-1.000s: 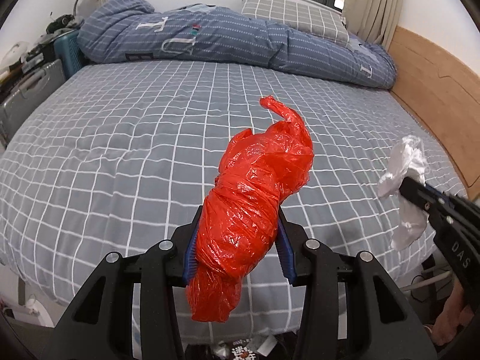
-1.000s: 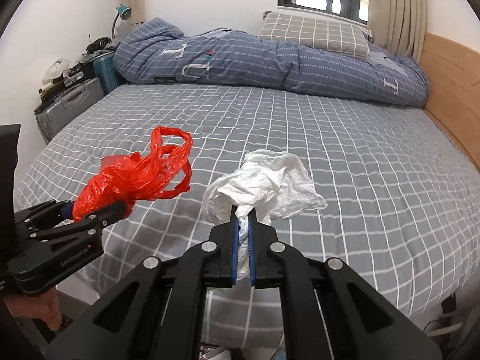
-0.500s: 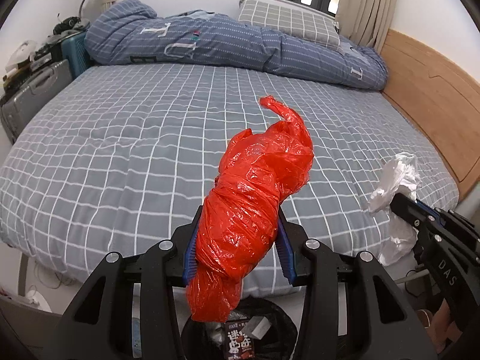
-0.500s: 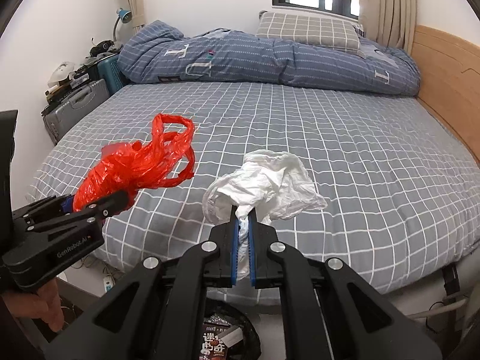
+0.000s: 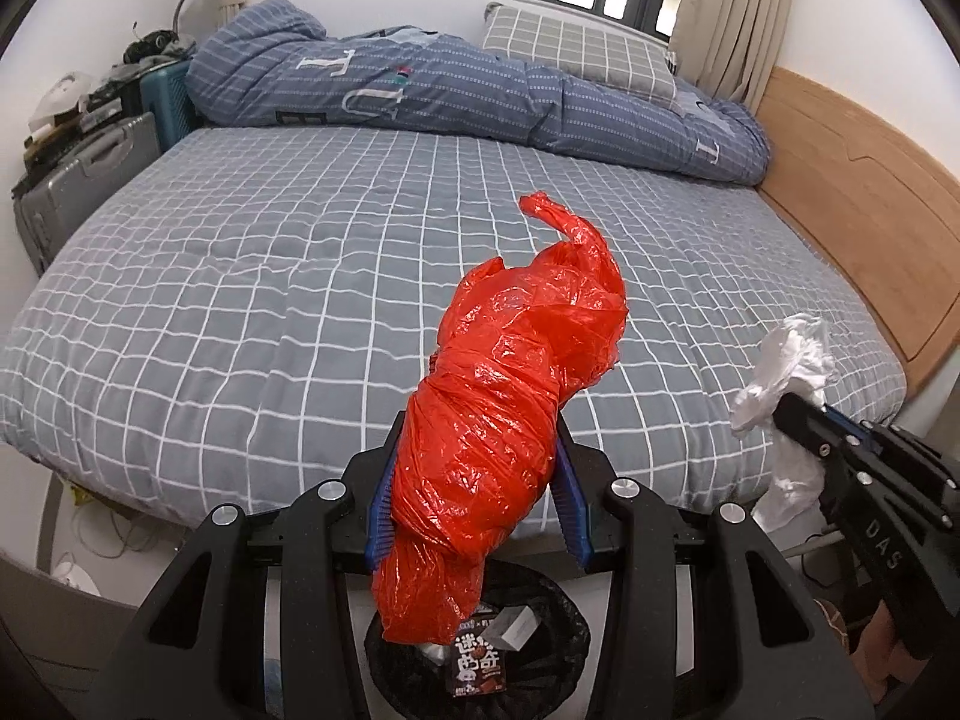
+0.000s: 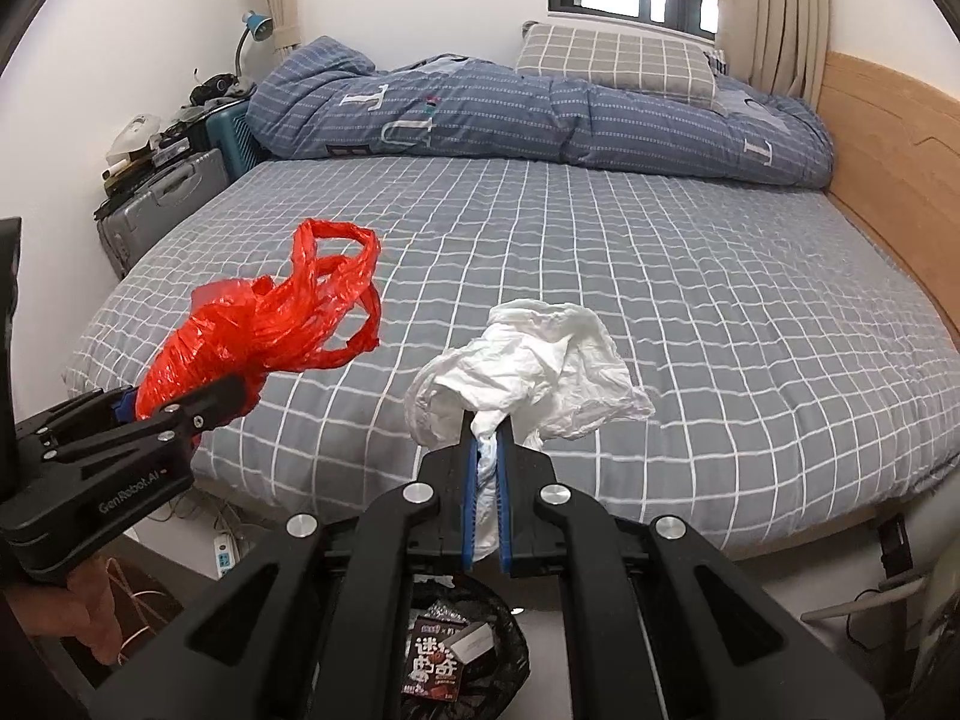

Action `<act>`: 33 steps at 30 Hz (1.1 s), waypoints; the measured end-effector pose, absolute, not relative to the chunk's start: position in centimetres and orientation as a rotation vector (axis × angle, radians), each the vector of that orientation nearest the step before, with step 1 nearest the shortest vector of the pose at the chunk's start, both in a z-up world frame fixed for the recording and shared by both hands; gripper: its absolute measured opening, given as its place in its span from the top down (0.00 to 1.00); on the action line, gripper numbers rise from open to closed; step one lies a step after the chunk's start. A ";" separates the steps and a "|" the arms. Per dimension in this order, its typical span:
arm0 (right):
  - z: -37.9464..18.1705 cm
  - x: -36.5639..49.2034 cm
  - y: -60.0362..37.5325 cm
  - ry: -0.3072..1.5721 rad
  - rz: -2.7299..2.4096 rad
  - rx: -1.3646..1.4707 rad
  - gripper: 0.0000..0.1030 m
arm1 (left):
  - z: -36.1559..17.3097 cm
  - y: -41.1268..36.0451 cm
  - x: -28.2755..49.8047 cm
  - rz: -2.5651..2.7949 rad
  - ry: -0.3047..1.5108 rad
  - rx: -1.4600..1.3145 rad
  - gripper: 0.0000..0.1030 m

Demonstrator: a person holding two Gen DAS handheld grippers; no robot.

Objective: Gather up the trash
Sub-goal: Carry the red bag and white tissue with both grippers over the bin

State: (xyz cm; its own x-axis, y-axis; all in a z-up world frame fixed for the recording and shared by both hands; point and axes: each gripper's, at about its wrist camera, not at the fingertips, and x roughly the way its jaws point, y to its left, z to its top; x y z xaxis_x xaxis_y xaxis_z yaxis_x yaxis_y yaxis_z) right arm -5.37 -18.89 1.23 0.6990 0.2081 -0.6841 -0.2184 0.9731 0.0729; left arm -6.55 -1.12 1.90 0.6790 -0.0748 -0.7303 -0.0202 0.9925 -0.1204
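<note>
Both grippers have drawn back from the bed [image 5: 300, 276] since the earlier frames, so that the foot of the mattress and a black-lined trash bin [image 5: 558, 654] on the floor now lie beneath them. We see the left gripper [image 5: 477, 504] with its blue pads pressed against a crumpled red plastic bag [image 5: 498, 420]; the jaws stand only as far apart as the bundle's bulk. The bag's lower end hangs over the bin opening, and its twisted handles point up toward the bed. The right gripper [image 6: 487, 480] is closed almost completely, pinching a crumpled white plastic bag [image 6: 528, 372] whose loose folds spread above the fingertips. In the right wrist view the bin [image 6: 510, 642] sits directly below the jaws and already contains a dark printed carton [image 6: 435, 669] and a small pale box [image 6: 474, 645]. A folded blue duvet [image 6: 510, 114] and a checked pillow [image 6: 618, 60] lie at the far end of the bed. A hand [image 6: 84, 612] holds the left gripper's body.
</note>
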 end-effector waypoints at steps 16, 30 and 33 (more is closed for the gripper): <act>-2.0 -9.8 -17.3 0.812 0.257 -0.025 0.95 | -1.2 0.1 -11.2 -0.010 0.889 -0.124 0.59; -7.3 -13.1 -17.2 0.905 0.261 -0.034 0.95 | -7.0 -0.2 -14.8 -0.034 1.003 -0.115 0.59; -8.5 -13.1 -17.3 0.925 0.257 -0.030 0.95 | -8.6 -0.4 -15.1 -0.045 1.022 -0.096 0.59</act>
State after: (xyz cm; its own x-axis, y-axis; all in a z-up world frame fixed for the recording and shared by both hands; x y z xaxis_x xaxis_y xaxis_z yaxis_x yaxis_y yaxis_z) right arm -13.12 -17.30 -8.51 0.5737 0.2067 -0.7925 -0.2320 0.9690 0.0848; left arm -15.13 -0.41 -8.64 0.5214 -0.0822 -0.8493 -0.0074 0.9949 -0.1009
